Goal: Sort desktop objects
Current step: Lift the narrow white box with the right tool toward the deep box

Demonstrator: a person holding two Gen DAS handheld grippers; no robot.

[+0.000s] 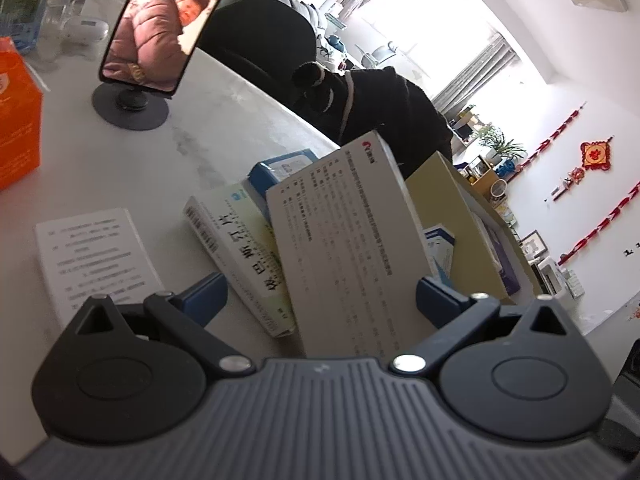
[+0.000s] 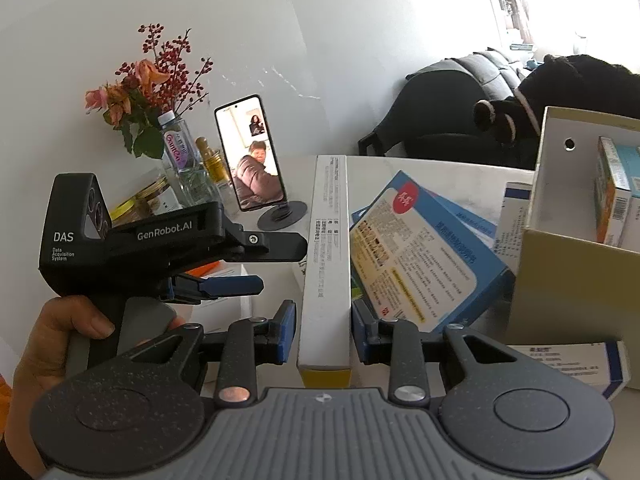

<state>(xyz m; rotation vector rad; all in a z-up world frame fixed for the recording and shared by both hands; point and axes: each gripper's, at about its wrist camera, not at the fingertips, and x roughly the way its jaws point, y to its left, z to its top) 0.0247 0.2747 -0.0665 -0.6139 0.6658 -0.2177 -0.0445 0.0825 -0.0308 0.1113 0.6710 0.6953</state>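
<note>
Nearest the right wrist camera, the right gripper (image 2: pixel 324 326) clamps a tall white box (image 2: pixel 326 264) on edge between its blue pads. Only this view shows, from left, a hand (image 2: pixel 48 344) holding the left gripper (image 2: pixel 244 268), a phone on a stand (image 2: pixel 252 158), a blue box (image 2: pixel 424 252) and a cardboard box (image 2: pixel 576 264). In the left wrist view, the left gripper's fingers (image 1: pixel 204 296) stand wide; the white box passes between them untouched, with a printed sheet (image 1: pixel 96 256) on the table (image 1: pixel 120 160) leftward.
</note>
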